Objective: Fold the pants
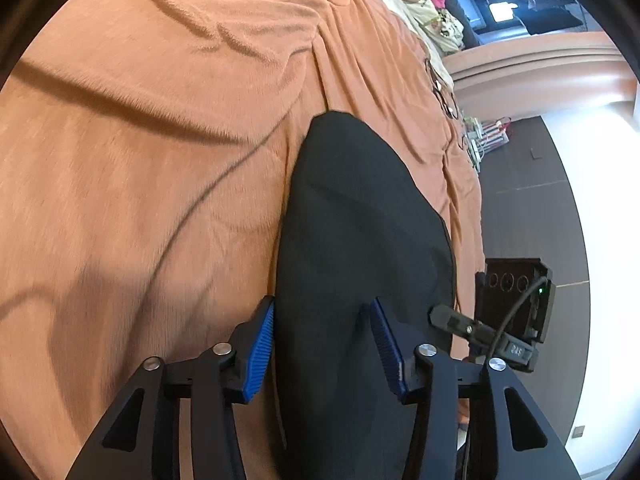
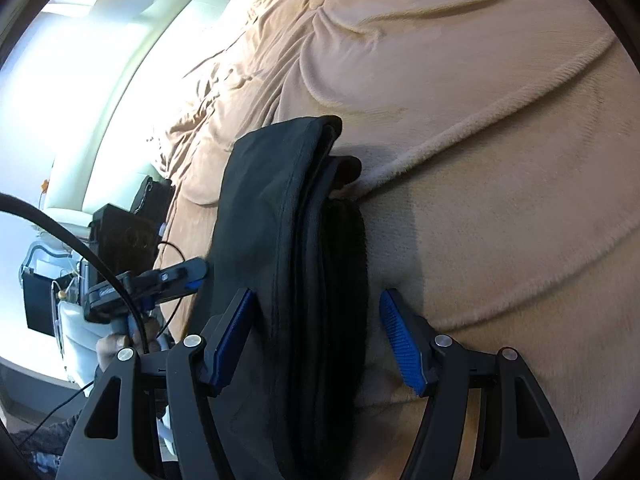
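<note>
The black pants [image 1: 352, 208] lie folded in a long narrow stack on the orange fleece blanket [image 1: 152, 128]. My left gripper [image 1: 324, 346] hovers over their near end, open; the blue pads [image 1: 262, 352] straddle the cloth without pinching it. In the right wrist view the folded pants [image 2: 288, 216] show their layered edges on the right side. My right gripper [image 2: 318, 336] is open around that stack, with a gap of blanket [image 2: 500, 200] between the right pad [image 2: 400, 340] and the cloth. Each view shows the other gripper beside the bed edge: the right one [image 1: 516, 312], and the left one [image 2: 144, 288] in a hand [image 2: 116, 346].
Pillows and soft toys [image 1: 420, 4] lie at the far end of the bed. A curved wooden bed frame [image 1: 540, 68] and dark floor [image 1: 528, 200] lie to the right. Cables [image 2: 72, 240] run by the bed edge, with a bright window wall [image 2: 80, 80] behind.
</note>
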The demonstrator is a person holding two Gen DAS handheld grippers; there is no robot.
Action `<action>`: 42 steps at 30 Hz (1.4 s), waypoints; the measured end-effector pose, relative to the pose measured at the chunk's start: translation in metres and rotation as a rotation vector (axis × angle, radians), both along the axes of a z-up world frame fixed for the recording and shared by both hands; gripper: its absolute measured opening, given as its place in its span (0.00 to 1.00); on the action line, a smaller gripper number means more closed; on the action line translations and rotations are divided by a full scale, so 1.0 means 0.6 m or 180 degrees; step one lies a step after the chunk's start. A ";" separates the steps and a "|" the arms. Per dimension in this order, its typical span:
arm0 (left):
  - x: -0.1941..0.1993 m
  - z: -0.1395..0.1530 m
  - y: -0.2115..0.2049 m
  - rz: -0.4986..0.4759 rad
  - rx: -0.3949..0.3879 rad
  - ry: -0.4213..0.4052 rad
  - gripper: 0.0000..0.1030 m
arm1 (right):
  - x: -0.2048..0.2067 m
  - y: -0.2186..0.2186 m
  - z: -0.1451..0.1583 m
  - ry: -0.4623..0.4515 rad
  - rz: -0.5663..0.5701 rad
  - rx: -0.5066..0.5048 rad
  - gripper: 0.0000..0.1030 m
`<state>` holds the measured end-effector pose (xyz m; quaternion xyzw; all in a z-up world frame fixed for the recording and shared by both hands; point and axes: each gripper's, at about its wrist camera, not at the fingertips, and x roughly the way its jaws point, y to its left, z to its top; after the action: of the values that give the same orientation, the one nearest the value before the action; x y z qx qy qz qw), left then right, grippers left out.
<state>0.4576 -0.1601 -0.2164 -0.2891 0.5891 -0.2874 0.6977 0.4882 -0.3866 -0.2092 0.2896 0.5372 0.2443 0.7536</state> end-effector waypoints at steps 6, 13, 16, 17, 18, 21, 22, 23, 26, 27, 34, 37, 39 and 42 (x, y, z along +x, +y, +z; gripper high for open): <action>0.028 -0.005 -0.006 0.0014 -0.0038 -0.0029 0.47 | 0.026 0.011 -0.009 0.0006 0.0081 0.0021 0.61; 0.037 -0.017 -0.012 0.0021 -0.0090 -0.0025 0.28 | 0.043 0.020 -0.013 -0.0073 0.0206 0.0035 0.56; 0.035 -0.009 -0.011 0.0022 -0.0081 -0.0079 0.18 | 0.043 0.020 -0.010 -0.0057 0.0168 -0.0062 0.37; 0.035 -0.005 -0.011 0.0034 -0.0093 -0.0095 0.15 | 0.041 0.018 -0.008 -0.0062 0.0158 -0.0053 0.31; 0.034 0.000 -0.007 0.0043 -0.0106 -0.0123 0.12 | 0.034 0.014 -0.002 -0.0089 0.0154 -0.0020 0.27; 0.028 0.020 -0.004 0.0028 -0.0100 -0.0218 0.10 | 0.021 0.018 0.018 -0.0232 0.0142 -0.0026 0.25; 0.027 0.027 -0.003 0.0029 -0.0107 -0.0244 0.09 | 0.017 0.021 0.025 -0.0280 0.0132 -0.0048 0.25; 0.025 0.033 -0.001 0.0030 -0.0130 -0.0270 0.06 | 0.011 0.023 0.033 -0.0332 0.0120 -0.0076 0.25; 0.013 0.064 0.007 0.0021 -0.0257 -0.0400 0.05 | -0.007 0.030 0.057 -0.0472 0.0081 -0.0157 0.25; 0.010 0.071 0.008 0.0015 -0.0267 -0.0432 0.05 | -0.013 0.032 0.065 -0.0509 0.0063 -0.0164 0.25; -0.025 0.132 0.017 -0.0012 -0.0329 -0.0689 0.05 | -0.067 0.048 0.126 -0.0809 -0.0030 -0.0350 0.25; -0.037 0.157 0.019 0.0017 -0.0364 -0.0798 0.05 | -0.092 0.056 0.152 -0.0951 -0.0041 -0.0409 0.25; -0.047 0.176 0.021 0.0025 -0.0374 -0.0876 0.05 | -0.111 0.063 0.171 -0.1025 -0.0058 -0.0433 0.25; -0.063 0.203 0.025 0.0033 -0.0389 -0.0984 0.05 | -0.137 0.076 0.199 -0.1139 -0.0074 -0.0479 0.25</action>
<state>0.4199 -0.1450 -0.0946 -0.2863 0.4547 -0.3601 0.7626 0.4059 -0.3409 -0.0899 0.1906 0.4080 0.2424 0.8593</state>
